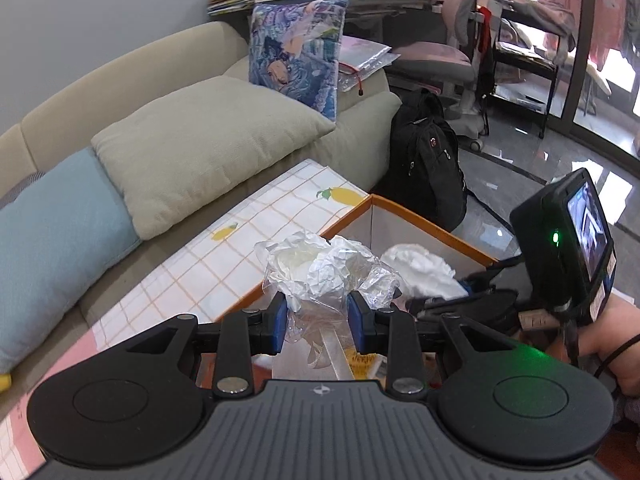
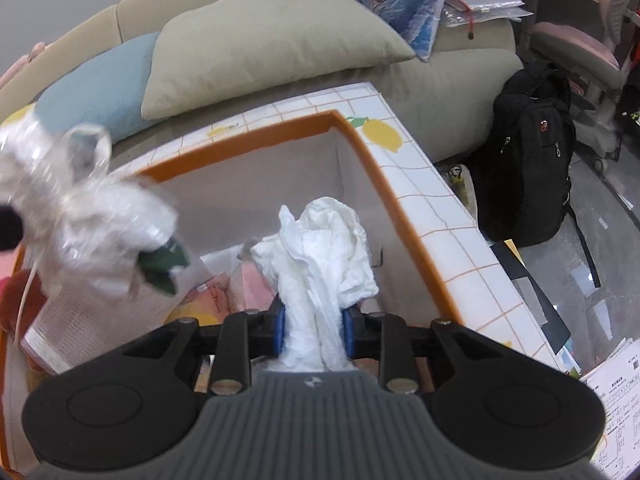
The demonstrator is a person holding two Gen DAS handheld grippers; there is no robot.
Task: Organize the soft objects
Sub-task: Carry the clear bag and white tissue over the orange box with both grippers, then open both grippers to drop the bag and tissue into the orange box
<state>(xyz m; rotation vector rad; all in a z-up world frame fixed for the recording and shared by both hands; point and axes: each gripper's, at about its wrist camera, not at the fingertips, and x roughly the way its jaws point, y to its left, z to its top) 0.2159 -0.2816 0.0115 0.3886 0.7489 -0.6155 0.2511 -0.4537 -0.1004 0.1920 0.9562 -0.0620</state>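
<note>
My left gripper (image 1: 317, 314) is shut on a crumpled clear plastic bag (image 1: 320, 268) and holds it over the near left part of the orange-rimmed box (image 1: 424, 220). The bag also shows at the left of the right wrist view (image 2: 80, 216), blurred. My right gripper (image 2: 314, 330) is shut on a crumpled white cloth (image 2: 324, 248) and holds it above the inside of the box (image 2: 376, 168). The cloth also shows in the left wrist view (image 1: 420, 268). Several packets and pink items (image 2: 240, 284) lie on the box floor.
The box sits on a table with a lemon-print checked cloth (image 1: 240, 232). Behind it is a beige sofa with a beige pillow (image 1: 208, 140), a blue pillow (image 1: 52, 240) and a printed cushion (image 1: 296, 52). A black backpack (image 2: 532, 152) stands on the floor at the right. Papers (image 2: 612, 400) lie bottom right.
</note>
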